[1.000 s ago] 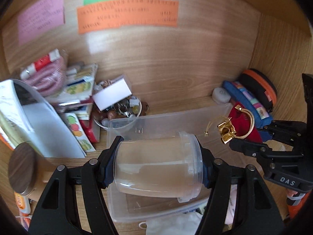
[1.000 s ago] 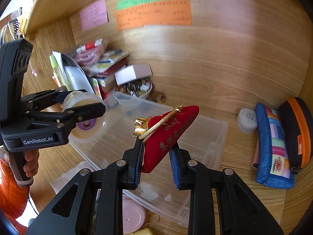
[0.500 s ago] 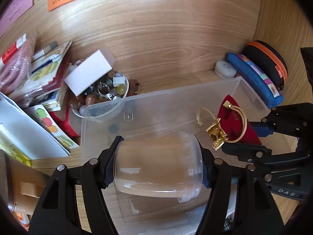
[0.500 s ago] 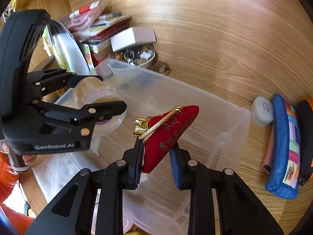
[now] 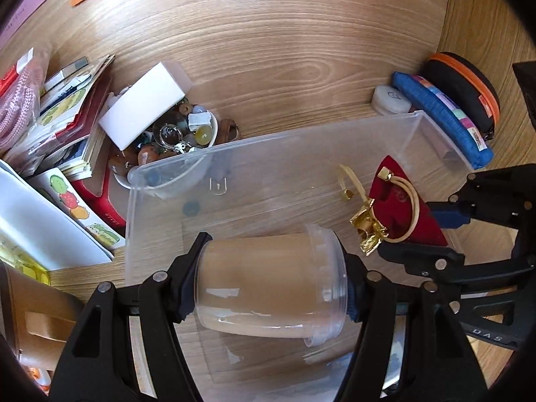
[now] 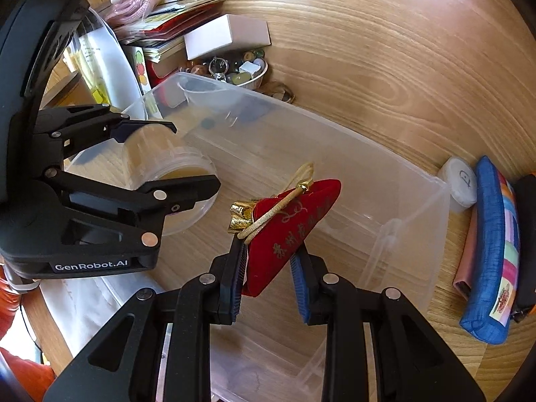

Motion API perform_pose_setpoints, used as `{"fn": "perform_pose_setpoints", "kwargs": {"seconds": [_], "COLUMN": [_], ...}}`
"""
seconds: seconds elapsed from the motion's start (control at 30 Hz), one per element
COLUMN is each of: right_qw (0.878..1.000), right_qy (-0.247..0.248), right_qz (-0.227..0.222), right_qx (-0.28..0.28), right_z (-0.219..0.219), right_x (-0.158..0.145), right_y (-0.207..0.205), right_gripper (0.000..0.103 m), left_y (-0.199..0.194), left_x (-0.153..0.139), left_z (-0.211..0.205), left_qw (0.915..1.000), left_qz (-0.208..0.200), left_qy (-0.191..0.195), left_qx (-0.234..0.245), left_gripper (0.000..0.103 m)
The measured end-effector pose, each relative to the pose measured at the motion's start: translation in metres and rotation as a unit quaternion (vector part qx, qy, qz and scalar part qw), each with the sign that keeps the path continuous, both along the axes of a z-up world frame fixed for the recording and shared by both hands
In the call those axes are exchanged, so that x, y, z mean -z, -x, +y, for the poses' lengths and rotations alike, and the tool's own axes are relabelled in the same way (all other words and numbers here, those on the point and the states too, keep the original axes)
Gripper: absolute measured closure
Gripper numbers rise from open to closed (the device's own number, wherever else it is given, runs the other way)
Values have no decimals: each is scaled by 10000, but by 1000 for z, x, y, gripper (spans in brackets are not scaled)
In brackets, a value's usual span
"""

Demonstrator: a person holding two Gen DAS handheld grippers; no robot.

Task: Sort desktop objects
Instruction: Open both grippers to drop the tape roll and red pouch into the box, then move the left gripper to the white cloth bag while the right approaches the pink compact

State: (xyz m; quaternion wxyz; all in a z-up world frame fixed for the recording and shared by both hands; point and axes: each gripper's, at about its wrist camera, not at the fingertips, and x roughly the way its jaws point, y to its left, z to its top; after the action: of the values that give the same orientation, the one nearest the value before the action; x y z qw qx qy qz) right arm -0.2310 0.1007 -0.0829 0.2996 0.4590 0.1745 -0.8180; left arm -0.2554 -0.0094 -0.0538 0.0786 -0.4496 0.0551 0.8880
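Both tongs hang over the clear bin point(image 5: 432, 127) on the bench point(image 5: 268, 50). The left tongs point(image 5: 271, 288) clamp a clear tub point(image 5: 268, 288) on its side; the right tongs point(image 6: 268, 268), nearly closed, pinch a red pouch point(image 6: 288, 231). I'd lower each close to the bin floor before letting go, tub to the left, pouch to the right, so neither bounces nor tangles the cord point(image 6: 281, 204).

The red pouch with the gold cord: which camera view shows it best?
The right wrist view. There the red pouch sits centred between the right gripper pads, its gold lettering and cord visible. The left wrist view shows it off to the side, smaller, partly hidden by the gripper fingers.
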Motion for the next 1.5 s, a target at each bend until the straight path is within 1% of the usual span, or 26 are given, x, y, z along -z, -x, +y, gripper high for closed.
{"fn": "perform_pose_setpoints", "kwargs": {"seconds": [0.07,0.17,0.23,0.4,0.5,0.53,0.57,0.63,0.73,0.8,0.83,0.93,0.97,1.17,1.5], "right_qw": [10000,9998,9997,9995,9994,9995,9995,9996,9990,9987,9986,9984,9983,9955,9888], "right_qy": [-55,-52,5,-60,-116,-111,-110,-137,-218,-211,-193,-96,-64,62,182], "right_qz": [16,-118,-178,-200,-153,-130,-119,36,334,416,441,488,501,824,1357], "right_qx": [27,146,166,255,296,282,255,237,178,184,201,270,289,474,586], "right_z": [0,1,3,0,-1,0,0,-4,-6,-3,-1,6,6,20,35], "right_x": [-1,-1,0,0,-4,-7,-9,-13,-22,-27,-29,-38,-40,-62,-92], "right_y": [1,6,8,9,8,6,6,2,-7,-12,-13,-16,-17,-37,-75], "right_gripper": [77,66,65,62,57,52,42,33,33,33,33,32,32,23,22], "left_y": [1,2,0,-5,-9,-10,-11,-14,-19,-25,-27,-36,-42,-63,-106], "left_x": [0,-1,-5,-8,-10,-11,-13,-17,-24,-31,-34,-45,-51,-68,-94], "left_z": [2,1,1,1,-1,-1,-1,1,1,-1,-3,-9,-12,-21,-24], "left_qw": [10000,10000,10000,9999,9999,9999,9999,9999,9997,9995,9993,9986,9981,9965,9927], "left_qz": [-35,-10,15,56,77,87,108,149,223,314,352,496,575,760,1112], "left_qy": [-17,51,51,94,56,40,33,43,54,44,42,-43,-86,-177,-299], "left_qx": [27,10,33,76,63,52,44,29,-12,-53,-77,-150,-195,-291,-359], "left_gripper": [37,37,37,37,36,34,33,33,30,29,26,13,12,11,8]}}
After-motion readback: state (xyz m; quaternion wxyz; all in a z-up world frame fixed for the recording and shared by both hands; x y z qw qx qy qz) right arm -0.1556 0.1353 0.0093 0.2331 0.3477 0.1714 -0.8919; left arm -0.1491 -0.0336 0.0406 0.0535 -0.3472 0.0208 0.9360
